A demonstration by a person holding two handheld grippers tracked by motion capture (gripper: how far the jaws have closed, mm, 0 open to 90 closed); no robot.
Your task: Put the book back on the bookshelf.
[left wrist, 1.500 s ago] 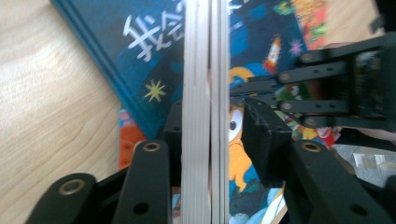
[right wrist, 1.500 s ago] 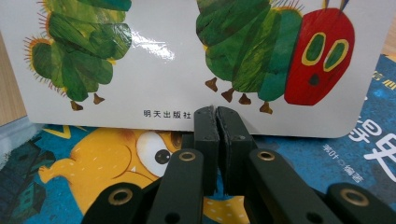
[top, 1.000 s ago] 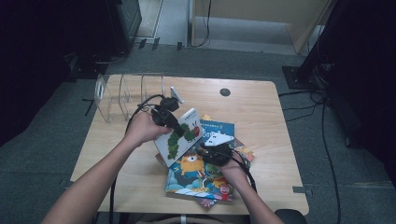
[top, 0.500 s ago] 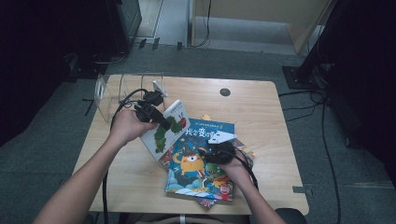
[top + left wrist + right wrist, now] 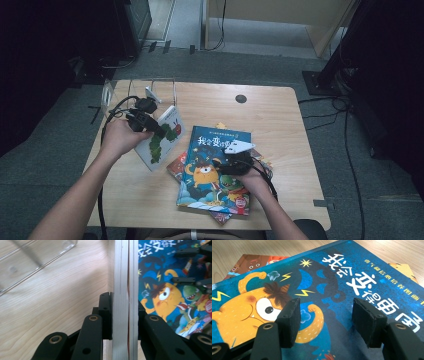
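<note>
White book clamped edge-on between left tongs (above table)

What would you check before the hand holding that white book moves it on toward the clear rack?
1. Left gripper clamped on the white caterpillar book: ok, jaws press both covers.
2. Book clear of the pile: ok, lifted and tilted.
3. Right gripper free of the blue monster book: ok, jaws have just been opening, nothing between them.
4. Clear rack upright at the table's far left corner: ok.
5. Free slot in the rack: cannot tell.
</note>
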